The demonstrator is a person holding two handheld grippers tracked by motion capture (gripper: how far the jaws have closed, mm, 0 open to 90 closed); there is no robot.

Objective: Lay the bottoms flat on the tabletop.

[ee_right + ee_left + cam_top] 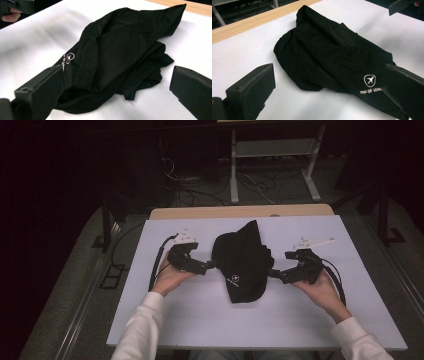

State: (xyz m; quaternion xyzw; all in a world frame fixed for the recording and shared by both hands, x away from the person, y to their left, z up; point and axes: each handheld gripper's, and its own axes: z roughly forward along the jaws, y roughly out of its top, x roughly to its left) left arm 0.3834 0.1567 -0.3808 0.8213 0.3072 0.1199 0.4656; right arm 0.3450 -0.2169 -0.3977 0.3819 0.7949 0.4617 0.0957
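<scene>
Dim room, evenly lit white table (200,315); dark surroundings, perhaps slightly soft focus.

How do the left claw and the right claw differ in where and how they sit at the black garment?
The left claw sits at the black garment's left edge, level with its middle; the right claw sits at the right edge, slightly nearer the person. The left claw is beside the smooth rounded edge; the right claw faces the crumpled folds. Both are open, resting low on the white table, gripping nothing.
</scene>
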